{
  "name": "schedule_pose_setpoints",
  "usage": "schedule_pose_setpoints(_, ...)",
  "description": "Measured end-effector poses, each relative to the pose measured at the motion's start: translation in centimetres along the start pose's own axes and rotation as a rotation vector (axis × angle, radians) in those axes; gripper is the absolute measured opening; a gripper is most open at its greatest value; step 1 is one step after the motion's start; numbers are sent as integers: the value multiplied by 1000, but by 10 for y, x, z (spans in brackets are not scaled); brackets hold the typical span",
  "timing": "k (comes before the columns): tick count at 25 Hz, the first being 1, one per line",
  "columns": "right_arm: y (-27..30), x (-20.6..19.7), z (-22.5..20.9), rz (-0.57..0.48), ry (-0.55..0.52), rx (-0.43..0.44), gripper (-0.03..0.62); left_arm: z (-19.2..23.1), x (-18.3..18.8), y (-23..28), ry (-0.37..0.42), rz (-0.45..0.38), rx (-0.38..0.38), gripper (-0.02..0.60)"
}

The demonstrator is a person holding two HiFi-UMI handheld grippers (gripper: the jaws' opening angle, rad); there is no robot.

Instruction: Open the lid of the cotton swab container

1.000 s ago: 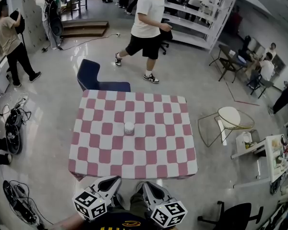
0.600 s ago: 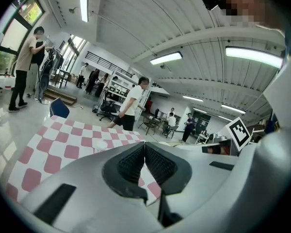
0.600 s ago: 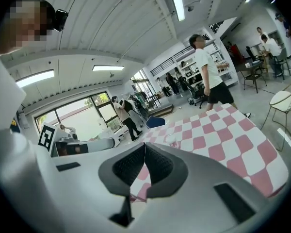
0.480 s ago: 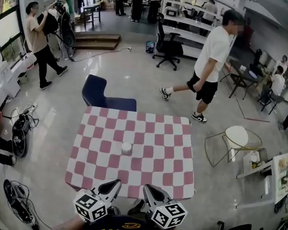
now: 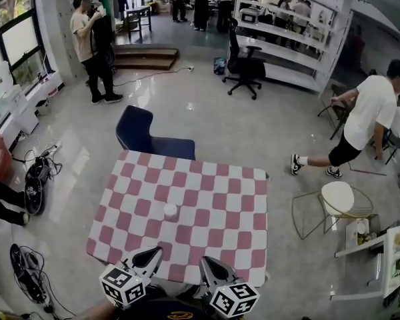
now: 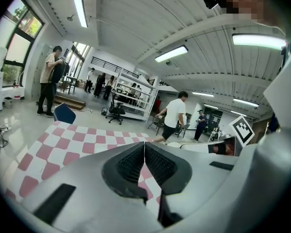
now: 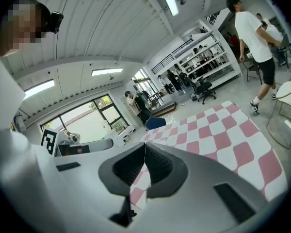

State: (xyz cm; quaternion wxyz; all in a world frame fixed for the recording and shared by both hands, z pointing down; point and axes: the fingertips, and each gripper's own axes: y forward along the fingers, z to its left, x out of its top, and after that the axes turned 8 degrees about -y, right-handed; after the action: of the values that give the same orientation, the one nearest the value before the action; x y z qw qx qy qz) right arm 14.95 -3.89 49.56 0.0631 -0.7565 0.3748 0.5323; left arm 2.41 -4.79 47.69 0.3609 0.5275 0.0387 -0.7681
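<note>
The cotton swab container (image 5: 170, 211) is nearer now; the left gripper (image 5: 153, 253) and right gripper (image 5: 207, 263) (jaws together, empty) approach and should open next.

L gripper (image 5: 154, 253) at bottom of head view, left of ctr, jaws shut, empty. R gripper (image 5: 206, 261) just beside it, also shut, empty. Tips angle inward.

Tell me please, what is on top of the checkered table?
Only one small white round container stands on the checkered table, near its middle. What it holds inside cannot be seen.
</note>
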Motion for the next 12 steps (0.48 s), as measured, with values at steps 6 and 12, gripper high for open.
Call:
schedule_pose_setpoints(6,5,4,-26,0,30,-33,11,34,4,23,30,14,64,3)
schedule_pose_setpoints(12,12,10,-40,-13,53,-86,12,82,-7,54,95,73,68,3)
